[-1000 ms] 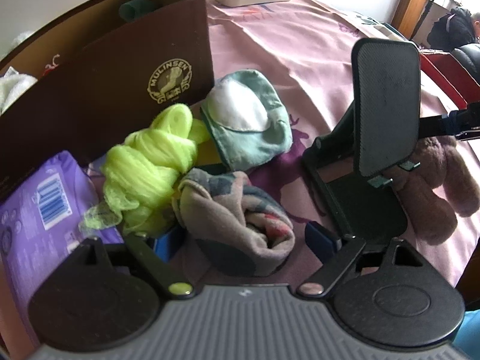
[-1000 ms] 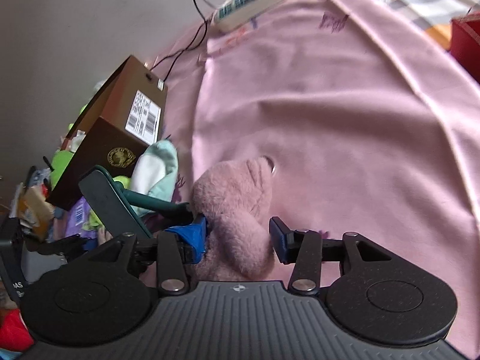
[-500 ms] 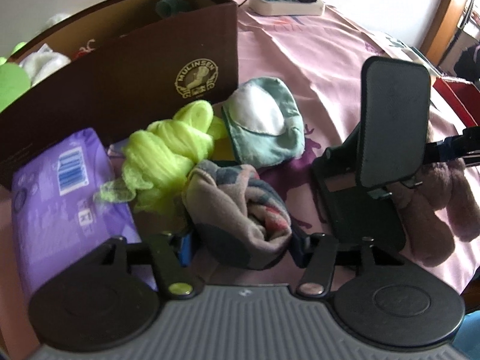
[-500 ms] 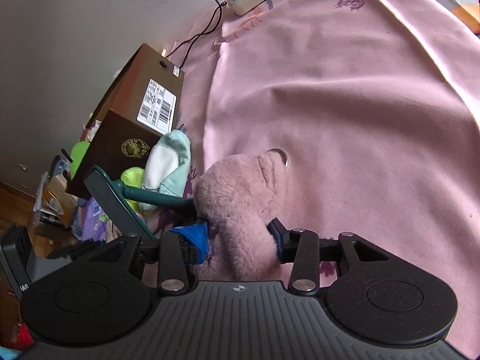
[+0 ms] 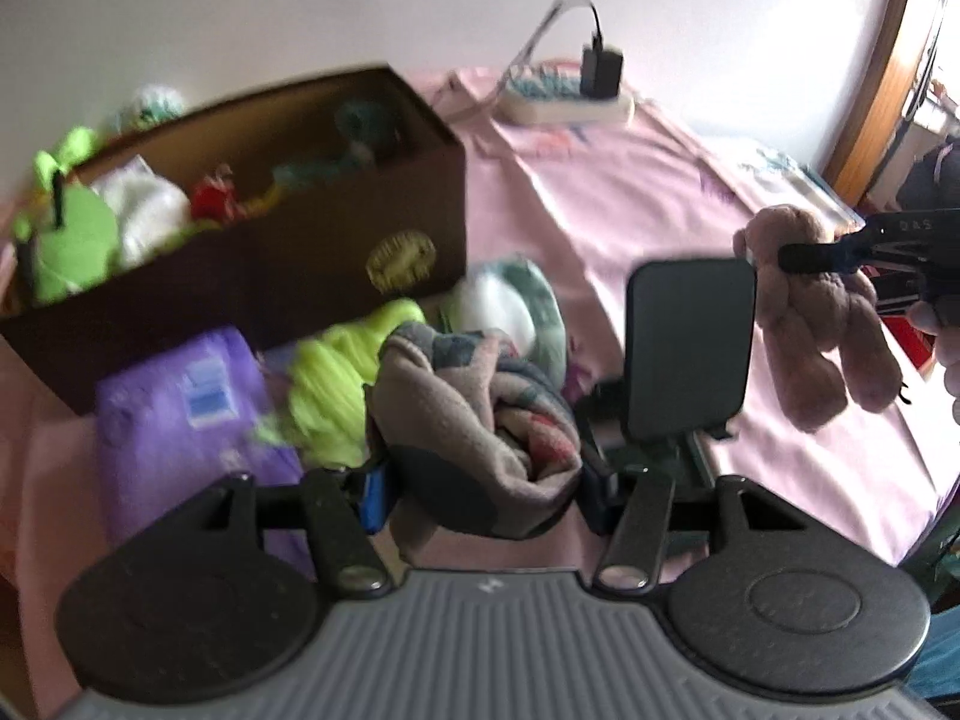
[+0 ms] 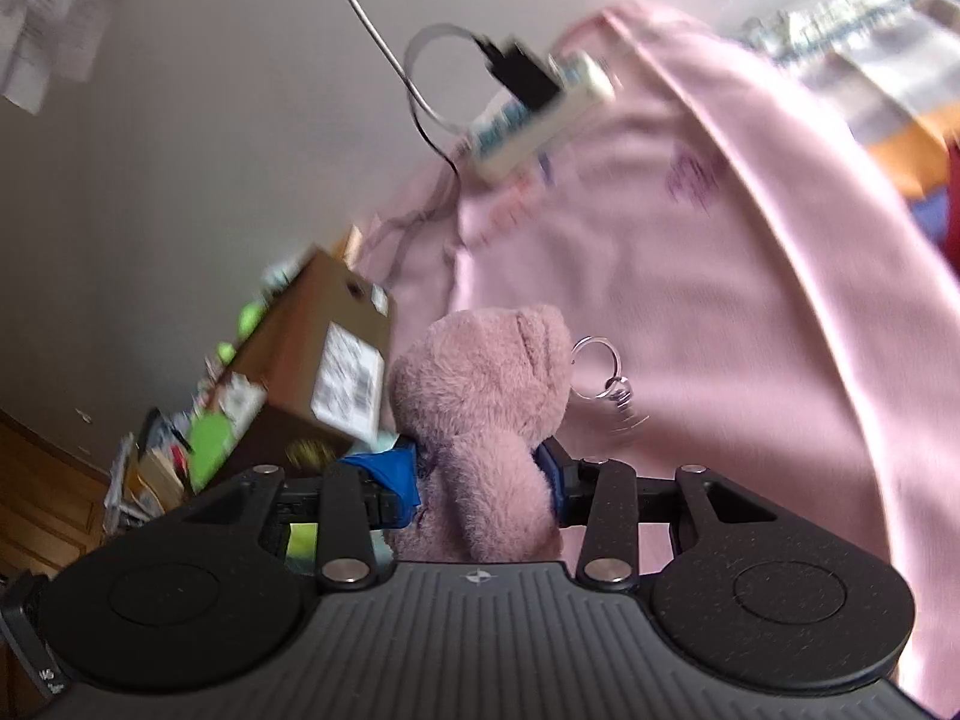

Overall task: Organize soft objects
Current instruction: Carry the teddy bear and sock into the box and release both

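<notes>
My left hand-held gripper (image 5: 480, 492) clamps a rolled fleece cloth (image 5: 474, 420); my right hand-held gripper (image 6: 483, 480) grips a pink plush bear (image 6: 480, 414), both lifted off the pink-covered tabletop (image 5: 630, 204). Next, probably, carry both to the brown box (image 5: 252, 264) at ten o'clock. A power strip (image 5: 564, 105) lies by the white wall.

Left gripper (image 5: 480, 480) raised, jaws clamped on a rolled grey patterned fleece cloth (image 5: 474, 426). Right gripper (image 6: 483, 480) lifted, seemingly tilted, jaws pinching a fuzzy pink plush bear (image 6: 480, 420).
</notes>
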`<move>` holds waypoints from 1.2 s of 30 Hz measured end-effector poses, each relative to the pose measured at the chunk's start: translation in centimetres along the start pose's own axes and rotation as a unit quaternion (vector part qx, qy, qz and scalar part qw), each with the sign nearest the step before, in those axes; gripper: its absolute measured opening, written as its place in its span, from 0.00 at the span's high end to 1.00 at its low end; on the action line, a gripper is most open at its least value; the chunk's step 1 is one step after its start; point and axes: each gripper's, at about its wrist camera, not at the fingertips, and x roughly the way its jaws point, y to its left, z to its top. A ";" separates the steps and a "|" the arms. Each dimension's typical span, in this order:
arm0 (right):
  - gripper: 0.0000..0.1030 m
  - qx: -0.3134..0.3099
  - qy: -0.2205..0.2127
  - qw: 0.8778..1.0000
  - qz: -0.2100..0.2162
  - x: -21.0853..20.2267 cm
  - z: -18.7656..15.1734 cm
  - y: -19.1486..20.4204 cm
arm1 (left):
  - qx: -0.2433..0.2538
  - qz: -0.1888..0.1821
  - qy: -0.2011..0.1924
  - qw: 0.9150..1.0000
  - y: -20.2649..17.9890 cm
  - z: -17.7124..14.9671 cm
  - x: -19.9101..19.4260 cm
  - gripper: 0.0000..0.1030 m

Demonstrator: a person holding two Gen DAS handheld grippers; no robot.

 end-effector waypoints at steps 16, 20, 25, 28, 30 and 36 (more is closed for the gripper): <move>0.77 -0.146 -0.055 0.986 0.064 8.1 7.7 19.0 | -0.015 0.027 -0.115 0.993 11.9 10.0 -2.1 0.44; 0.77 -0.183 -0.042 0.981 0.041 13.3 7.6 22.6 | -0.020 0.021 -0.110 0.994 14.6 11.8 0.1 0.44; 0.77 -0.215 -0.001 0.977 -0.002 19.8 6.1 24.5 | -0.026 0.013 -0.091 0.995 16.7 13.0 3.6 0.44; 0.76 -0.234 0.019 0.971 -0.036 23.0 4.7 24.8 | -0.031 0.009 -0.077 0.997 17.5 13.2 5.6 0.44; 0.75 -0.236 0.037 0.970 -0.051 24.3 3.9 24.9 | -0.035 0.007 -0.068 0.997 17.8 13.2 6.6 0.43; 0.74 -0.252 0.052 0.958 -0.128 26.7 3.0 25.0 | -0.036 0.021 -0.037 0.998 18.6 13.1 9.4 0.34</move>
